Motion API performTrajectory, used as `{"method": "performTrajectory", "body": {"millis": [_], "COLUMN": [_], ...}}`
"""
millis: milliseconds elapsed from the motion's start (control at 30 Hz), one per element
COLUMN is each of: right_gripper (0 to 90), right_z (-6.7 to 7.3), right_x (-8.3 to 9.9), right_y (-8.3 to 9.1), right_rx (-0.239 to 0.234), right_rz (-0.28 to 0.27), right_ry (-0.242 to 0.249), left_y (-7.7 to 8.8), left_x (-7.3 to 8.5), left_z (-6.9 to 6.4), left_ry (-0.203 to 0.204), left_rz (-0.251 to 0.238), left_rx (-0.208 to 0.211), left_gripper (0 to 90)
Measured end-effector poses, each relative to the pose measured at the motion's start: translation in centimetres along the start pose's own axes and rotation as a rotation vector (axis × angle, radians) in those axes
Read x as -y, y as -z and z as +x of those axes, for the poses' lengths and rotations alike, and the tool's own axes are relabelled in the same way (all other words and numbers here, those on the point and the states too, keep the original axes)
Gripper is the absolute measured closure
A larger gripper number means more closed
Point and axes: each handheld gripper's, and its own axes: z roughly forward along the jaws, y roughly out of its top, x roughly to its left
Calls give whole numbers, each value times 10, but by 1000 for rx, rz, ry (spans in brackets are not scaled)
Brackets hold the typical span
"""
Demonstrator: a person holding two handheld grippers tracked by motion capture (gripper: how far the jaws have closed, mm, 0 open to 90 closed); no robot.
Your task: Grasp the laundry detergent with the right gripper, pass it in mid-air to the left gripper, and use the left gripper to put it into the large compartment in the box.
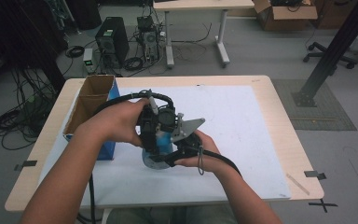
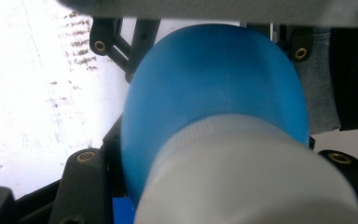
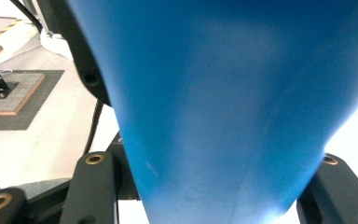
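A blue bottle (image 1: pixel 161 140) with a white cap (image 2: pixel 247 172) is held just above the white mat (image 1: pixel 242 121) at the table's middle. My left gripper (image 1: pixel 154 133) comes from the left hand and is shut on the cap, with the blue body (image 2: pixel 214 79) bulging beyond it. My right gripper (image 1: pixel 179 147), under its grey plate, is shut on the bottle's blue body (image 3: pixel 223 93), which fills the space between its jaws. In the left gripper view the right gripper's black fingers (image 2: pixel 116 42) show on the far side of the bottle.
An open cardboard box (image 1: pixel 91 100) with a blue side stands at the table's left, close to the left forearm. The wooden table edge (image 1: pixel 279 116) frames the mat. Beyond the table are computers, cables and another desk on the floor.
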Motion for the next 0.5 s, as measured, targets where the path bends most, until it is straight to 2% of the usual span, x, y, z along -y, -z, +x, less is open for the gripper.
{"method": "performTrajectory", "body": {"millis": [67,133,167,333,500], "right_gripper": [435,389,364,309,253], "right_z": [0,0,1,0,-1], "right_x": [1,1,1,2,5], "right_y": [0,0,1,3,5], "right_rx": [-4,-19,-34,-28,-14], "right_rz": [-20,-31,-45,-59,-54], "right_ry": [-4,-25,-53,-31,-41], "left_y": [1,2,2,3,4], "left_x": [0,-1,-1,0,-1], "left_z": [0,0,1,2,3], "left_ry": [-2,2,3,14,18], "left_rz": [0,6,6,8,19], "left_rx": [2,-2,-5,-4,-8], "left_gripper": [401,401,401,400,399]}}
